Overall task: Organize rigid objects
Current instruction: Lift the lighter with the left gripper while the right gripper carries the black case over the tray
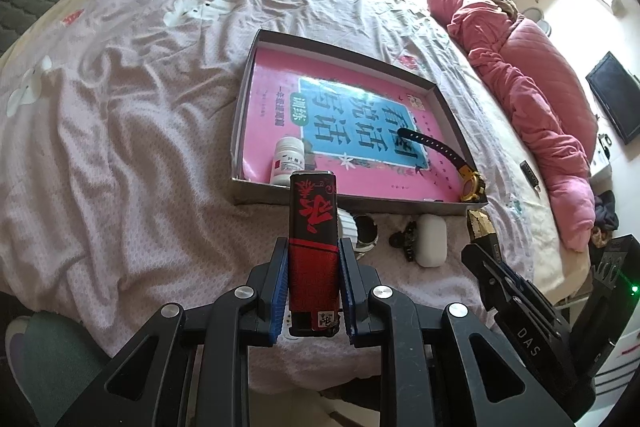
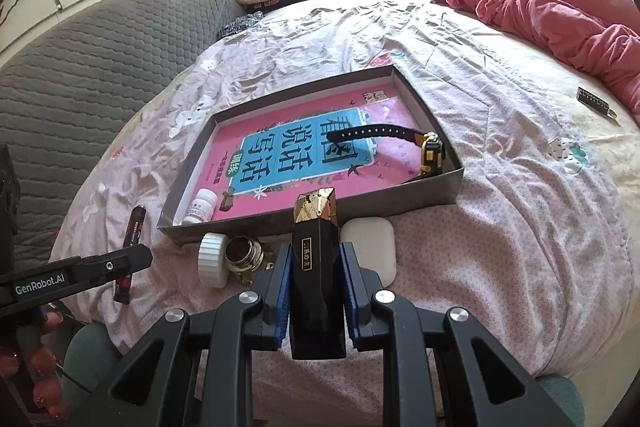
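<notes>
The left tongs (image 1: pixel 313 291) grip a red-and-black lighter (image 1: pixel 313 247), held above the bed (image 1: pixel 120 147) just short of the tray's near wall. The right tongs (image 2: pixel 314 297) clamp a black-and-gold bottle (image 2: pixel 316 259) beside it. In the tray (image 2: pixel 400 197) lie a pink book (image 2: pixel 280 155), a watch (image 2: pixel 430 151) in the near right corner and a pill bottle (image 2: pixel 202 209) in the near left corner.
</notes>
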The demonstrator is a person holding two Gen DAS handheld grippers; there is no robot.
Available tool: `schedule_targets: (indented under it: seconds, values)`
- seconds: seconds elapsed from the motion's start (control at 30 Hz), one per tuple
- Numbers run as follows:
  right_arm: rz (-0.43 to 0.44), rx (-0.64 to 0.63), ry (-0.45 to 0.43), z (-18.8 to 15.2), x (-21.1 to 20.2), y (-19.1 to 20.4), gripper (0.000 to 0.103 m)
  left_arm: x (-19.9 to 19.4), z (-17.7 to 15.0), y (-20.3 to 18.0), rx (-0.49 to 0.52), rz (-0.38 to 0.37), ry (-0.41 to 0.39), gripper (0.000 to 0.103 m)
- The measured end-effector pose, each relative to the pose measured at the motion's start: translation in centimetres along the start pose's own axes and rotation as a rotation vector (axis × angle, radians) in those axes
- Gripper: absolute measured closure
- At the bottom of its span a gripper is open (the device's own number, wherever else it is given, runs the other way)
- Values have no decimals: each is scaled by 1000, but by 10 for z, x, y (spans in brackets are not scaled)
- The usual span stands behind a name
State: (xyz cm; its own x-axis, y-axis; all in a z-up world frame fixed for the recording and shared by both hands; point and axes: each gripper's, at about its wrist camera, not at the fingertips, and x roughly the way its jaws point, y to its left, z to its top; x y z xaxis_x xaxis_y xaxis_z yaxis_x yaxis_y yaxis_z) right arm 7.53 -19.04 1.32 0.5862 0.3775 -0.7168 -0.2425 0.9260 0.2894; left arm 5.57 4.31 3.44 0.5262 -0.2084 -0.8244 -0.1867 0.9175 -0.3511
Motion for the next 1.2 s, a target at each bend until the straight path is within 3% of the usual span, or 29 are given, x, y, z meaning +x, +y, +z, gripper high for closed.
schedule_targets:
  seconds: [0.37,1.2]
  values:
    - [-18,18,-26,6,-14,-13,80,-6,3,-9,23,-8,-14,80]
    - [-19,-52,-116,45,-26,7,80,-9,30,-37,62,-50,-50,80]
